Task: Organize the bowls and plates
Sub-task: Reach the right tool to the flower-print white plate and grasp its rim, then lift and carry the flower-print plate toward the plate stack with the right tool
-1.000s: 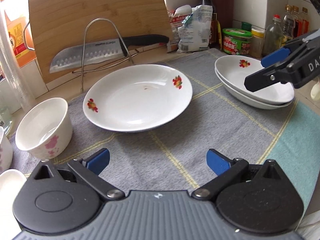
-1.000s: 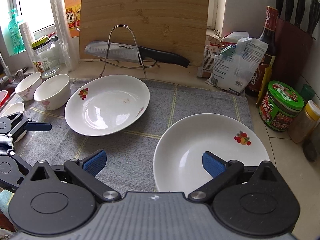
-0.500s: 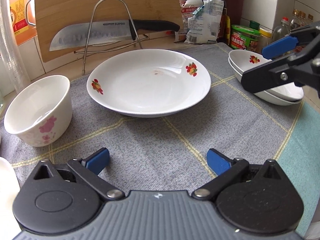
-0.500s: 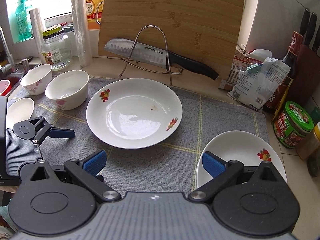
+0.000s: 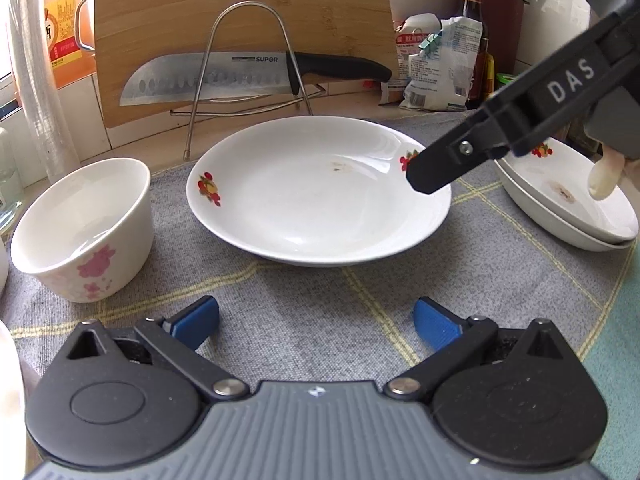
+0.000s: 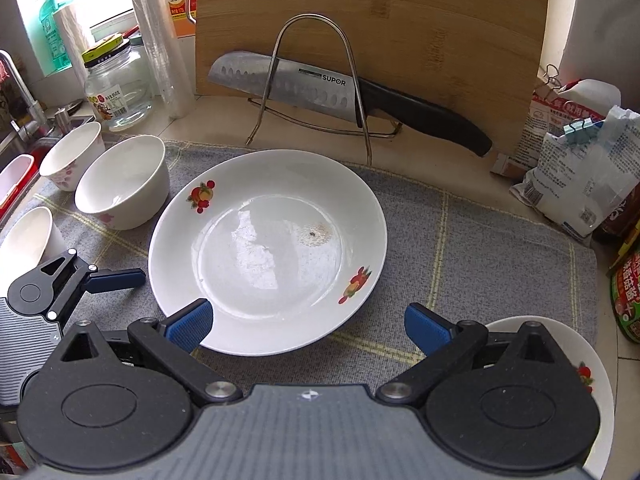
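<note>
Grey mat (image 6: 480,248) bears the plate (image 6: 268,248) beside bowls (image 6: 124,180), both grippers' jaws released, knife rack (image 6: 316,80) behind

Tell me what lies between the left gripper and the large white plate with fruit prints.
Only bare grey checked cloth lies between the left gripper and the large white plate with fruit prints, as the left wrist view shows.
</note>
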A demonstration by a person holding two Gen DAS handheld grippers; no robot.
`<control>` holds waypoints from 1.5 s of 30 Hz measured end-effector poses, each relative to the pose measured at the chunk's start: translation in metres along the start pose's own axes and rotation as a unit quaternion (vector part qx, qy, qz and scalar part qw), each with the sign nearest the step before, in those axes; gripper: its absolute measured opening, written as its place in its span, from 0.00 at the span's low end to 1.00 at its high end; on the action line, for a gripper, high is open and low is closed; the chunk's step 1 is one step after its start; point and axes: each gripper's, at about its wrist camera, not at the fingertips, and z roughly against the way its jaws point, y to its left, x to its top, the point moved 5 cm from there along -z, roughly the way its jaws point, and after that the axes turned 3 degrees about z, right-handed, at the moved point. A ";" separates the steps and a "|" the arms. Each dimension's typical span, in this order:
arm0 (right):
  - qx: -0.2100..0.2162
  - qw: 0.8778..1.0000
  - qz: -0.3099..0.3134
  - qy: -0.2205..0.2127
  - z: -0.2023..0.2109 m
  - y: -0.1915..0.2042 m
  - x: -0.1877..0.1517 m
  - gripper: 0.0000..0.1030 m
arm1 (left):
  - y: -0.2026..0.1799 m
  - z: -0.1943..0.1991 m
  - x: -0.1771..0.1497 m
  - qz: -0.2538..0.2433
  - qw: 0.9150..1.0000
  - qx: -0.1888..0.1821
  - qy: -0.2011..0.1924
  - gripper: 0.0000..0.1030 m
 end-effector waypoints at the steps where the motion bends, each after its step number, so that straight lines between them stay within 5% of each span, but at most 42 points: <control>1: 0.005 1.000 -0.001 0.003 -0.004 -0.002 0.002 1.00 | 0.000 -0.001 0.001 0.001 1.000 0.001 -0.002 1.00; 23: 0.082 0.994 -0.006 0.068 -0.078 -0.022 0.036 1.00 | 0.005 -0.018 0.016 -0.015 1.000 -0.011 -0.004 1.00; 45: 0.104 0.991 0.056 0.069 -0.098 -0.020 0.061 1.00 | 0.005 -0.020 0.022 -0.051 0.999 -0.010 -0.010 0.99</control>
